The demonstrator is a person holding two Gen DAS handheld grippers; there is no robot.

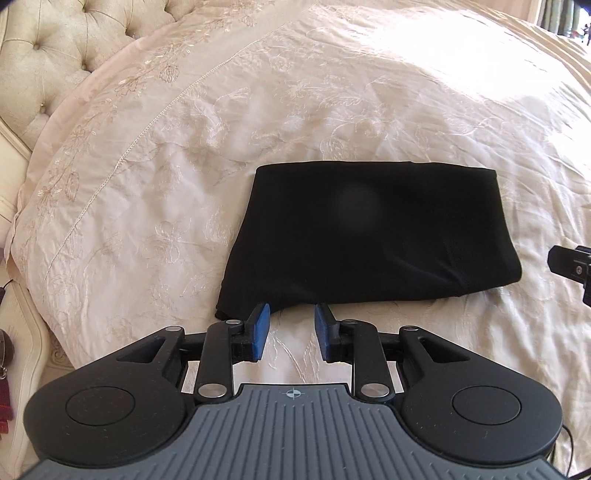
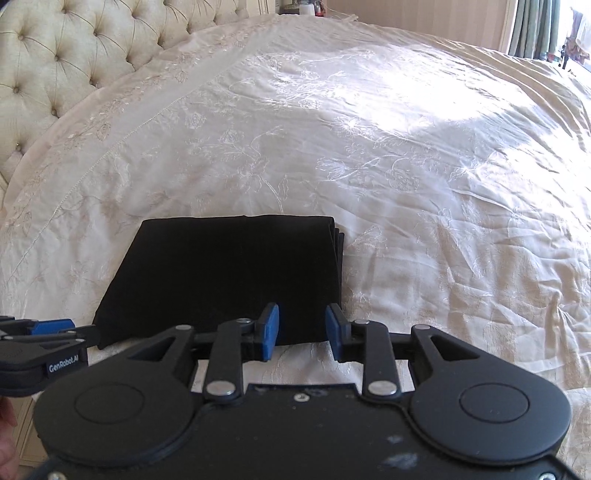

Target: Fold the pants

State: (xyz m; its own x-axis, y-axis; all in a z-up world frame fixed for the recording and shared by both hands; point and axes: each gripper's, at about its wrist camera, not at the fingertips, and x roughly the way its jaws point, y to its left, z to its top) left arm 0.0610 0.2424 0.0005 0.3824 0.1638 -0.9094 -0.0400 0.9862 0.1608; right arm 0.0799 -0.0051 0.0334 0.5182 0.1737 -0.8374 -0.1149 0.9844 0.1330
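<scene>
The black pants (image 1: 365,232) lie folded into a compact rectangle on the cream bedspread (image 1: 184,147). My left gripper (image 1: 291,328) hovers just in front of their near left edge, jaws apart, nothing between the blue pads (image 1: 262,328). In the right wrist view the pants (image 2: 229,273) show stacked layers at their right side. My right gripper (image 2: 302,330) stands over their near right edge, open and empty. The left gripper (image 2: 51,328) shows at that view's left border, and part of the right gripper's body (image 1: 572,266) at the other view's right border.
A tufted cream headboard (image 2: 74,48) runs along the far left. The embroidered bedspread (image 2: 406,166) spreads wide to the right and beyond the pants. Curtains and a bright window (image 2: 543,29) stand far right. A bed frame edge and small red items (image 1: 7,387) sit at the left.
</scene>
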